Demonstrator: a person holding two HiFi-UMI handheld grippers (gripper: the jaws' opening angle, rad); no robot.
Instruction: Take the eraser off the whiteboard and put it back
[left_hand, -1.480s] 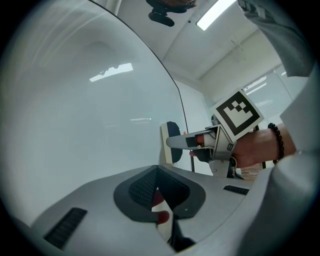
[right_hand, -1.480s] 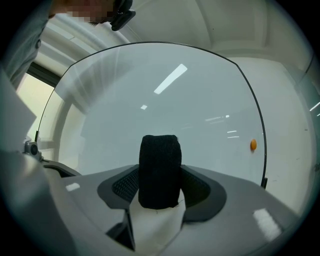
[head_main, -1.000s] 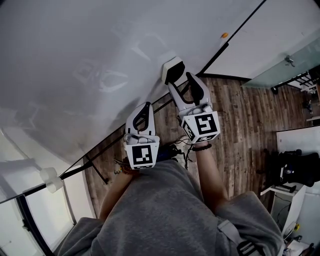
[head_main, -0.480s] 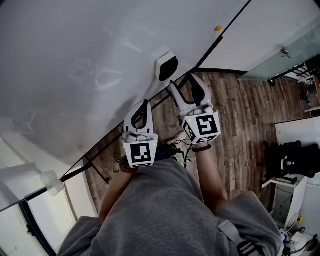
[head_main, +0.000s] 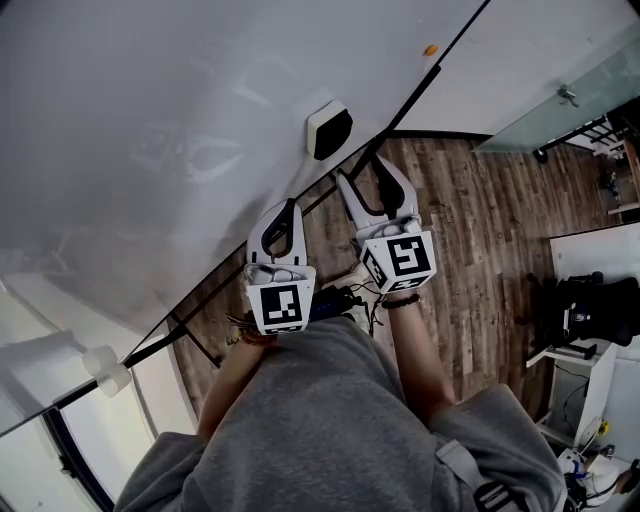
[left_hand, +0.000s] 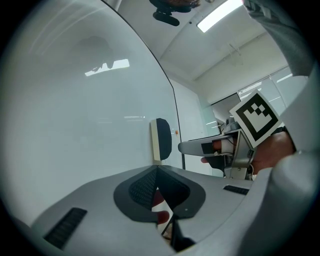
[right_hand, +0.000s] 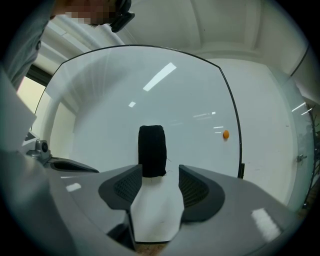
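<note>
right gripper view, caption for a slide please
Right hand-held gripper, jaws open but just narrowed, nothing between them, facing the black eraser on the whiteboard

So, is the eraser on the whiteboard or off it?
On. In the left gripper view the eraser lies flat against the whiteboard, pale back to it, black pad outward.

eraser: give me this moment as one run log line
eraser: on whiteboard | right gripper: open, jaws just closing slightly, nothing between, short of eraser | left gripper: shut
</note>
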